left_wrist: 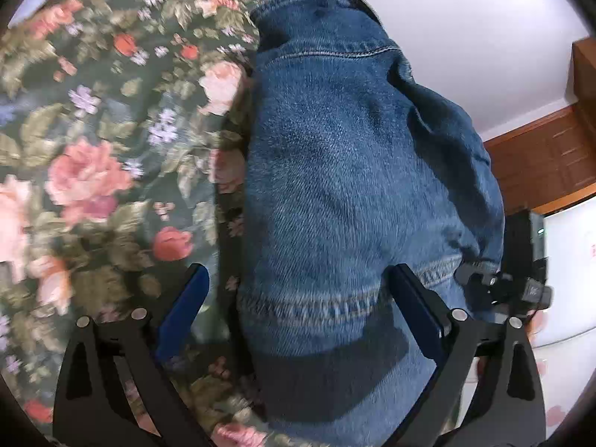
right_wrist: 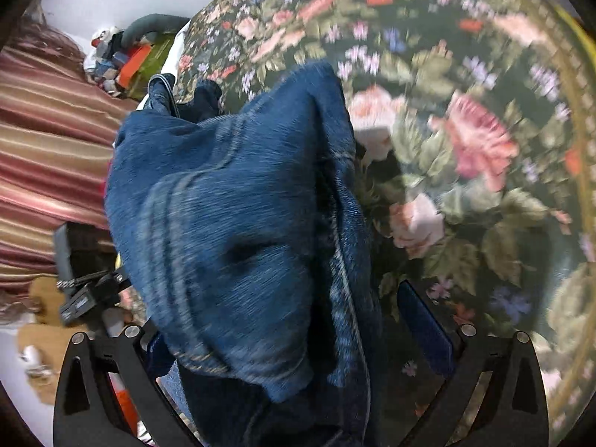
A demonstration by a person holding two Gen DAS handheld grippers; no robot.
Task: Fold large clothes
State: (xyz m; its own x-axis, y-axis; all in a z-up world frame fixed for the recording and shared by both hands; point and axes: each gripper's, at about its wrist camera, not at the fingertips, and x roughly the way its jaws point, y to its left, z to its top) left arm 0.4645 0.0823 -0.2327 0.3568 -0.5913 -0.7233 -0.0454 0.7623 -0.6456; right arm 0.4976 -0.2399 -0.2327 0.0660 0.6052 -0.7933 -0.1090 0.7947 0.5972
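Observation:
A blue denim garment [left_wrist: 346, 171] lies bunched on a floral bedcover [left_wrist: 97, 141]. My left gripper [left_wrist: 298, 298] is open, its blue-padded fingers [left_wrist: 182, 309] spread either side of the denim's stitched hem. In the right wrist view the same denim [right_wrist: 231, 223] rises in a crumpled heap between the fingers of my right gripper [right_wrist: 283, 320], which is open. Its right pad [right_wrist: 424, 324] shows over the bedcover [right_wrist: 465, 130]; its left pad is mostly hidden behind the cloth. The other gripper shows at the edge of each view [left_wrist: 517, 290], [right_wrist: 89, 298].
A white wall and brown wooden panelling [left_wrist: 540, 160] stand to the right in the left wrist view. A striped red and beige cloth [right_wrist: 48, 156] and a pile of small items [right_wrist: 126, 56] sit at the left in the right wrist view.

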